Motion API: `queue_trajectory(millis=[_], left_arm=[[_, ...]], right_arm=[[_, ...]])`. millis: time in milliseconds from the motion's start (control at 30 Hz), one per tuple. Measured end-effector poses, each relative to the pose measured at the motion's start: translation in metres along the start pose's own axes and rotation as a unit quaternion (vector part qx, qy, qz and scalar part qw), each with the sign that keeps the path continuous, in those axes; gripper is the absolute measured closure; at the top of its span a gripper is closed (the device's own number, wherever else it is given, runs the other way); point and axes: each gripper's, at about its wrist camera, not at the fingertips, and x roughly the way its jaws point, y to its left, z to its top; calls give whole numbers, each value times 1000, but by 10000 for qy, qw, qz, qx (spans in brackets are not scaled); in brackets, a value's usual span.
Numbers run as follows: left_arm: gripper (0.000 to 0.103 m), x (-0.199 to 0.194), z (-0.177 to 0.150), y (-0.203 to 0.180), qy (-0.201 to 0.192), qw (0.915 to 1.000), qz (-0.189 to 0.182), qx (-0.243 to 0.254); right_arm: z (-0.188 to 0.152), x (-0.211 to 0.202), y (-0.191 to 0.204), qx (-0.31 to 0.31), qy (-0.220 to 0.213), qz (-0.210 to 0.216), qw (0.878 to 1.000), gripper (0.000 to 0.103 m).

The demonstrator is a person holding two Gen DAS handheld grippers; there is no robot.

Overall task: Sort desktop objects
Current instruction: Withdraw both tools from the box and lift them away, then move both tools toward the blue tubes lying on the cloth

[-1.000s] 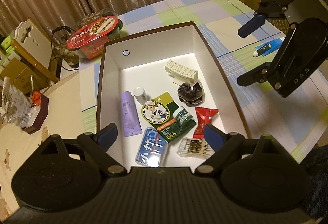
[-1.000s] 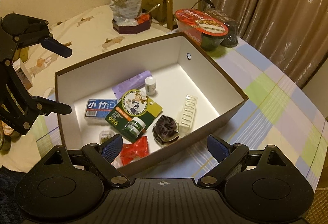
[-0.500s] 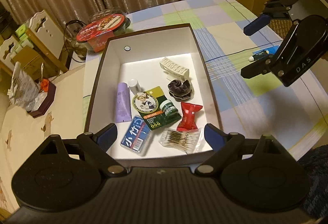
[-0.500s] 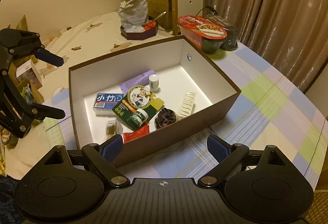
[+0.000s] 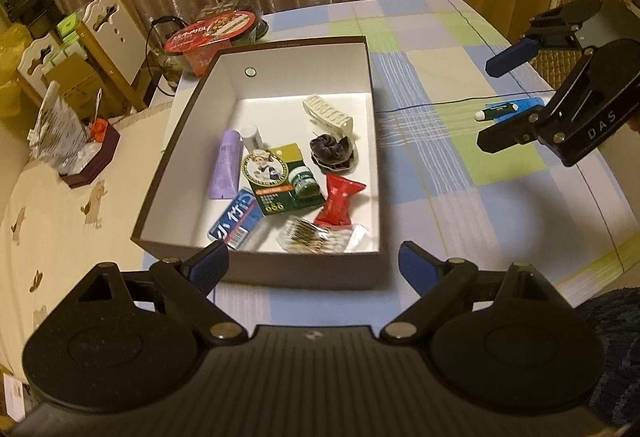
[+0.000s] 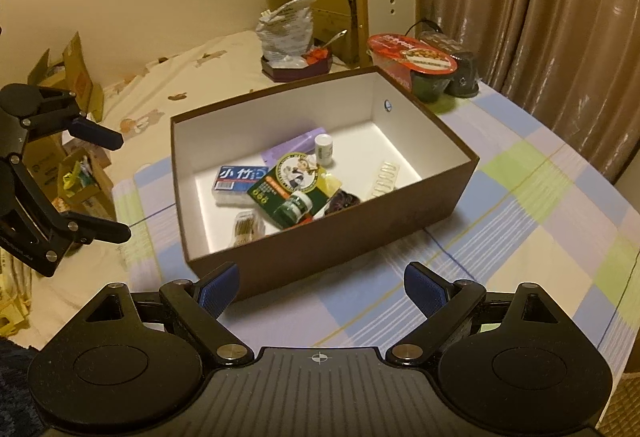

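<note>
One box (image 5: pixel 280 277) stands on the table (image 5: pixel 460 197). It holds one purple tube (image 5: pixel 225 169), one small white bottle (image 5: pixel 251 137), one green card (image 5: pixel 276 181), one blue pack (image 5: pixel 234 221), one red wrapper (image 5: pixel 339 199), one dark scrunchie (image 5: pixel 332 153), one cream hair clip (image 5: pixel 328 113) and one bag of cotton swabs (image 5: pixel 308 235). One blue pen (image 5: pixel 508 108) lies near the table's right edge. Two noodle bowls (image 6: pixel 412 57) sit at its far corner.

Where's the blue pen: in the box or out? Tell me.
Out. The blue pen lies on the checked tablecloth, right of the brown box.

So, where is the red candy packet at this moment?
In the left wrist view the red candy packet lies inside the brown box, toward its right wall, between the dark scrunchie and the cotton swabs.
</note>
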Motion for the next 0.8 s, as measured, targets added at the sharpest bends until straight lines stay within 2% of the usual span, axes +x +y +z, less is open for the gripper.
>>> queue_trajectory(millis=[367,800], left_arm=[[13,-6,0,-40,-146,9998,-108,50],[13,33,27,-113,-159,9942,-820,679]], right_arm=[[-40,-25,-24,330,-20,-81,9994,11],[-118,-60,-75,1246,298,-587,9900,11]])
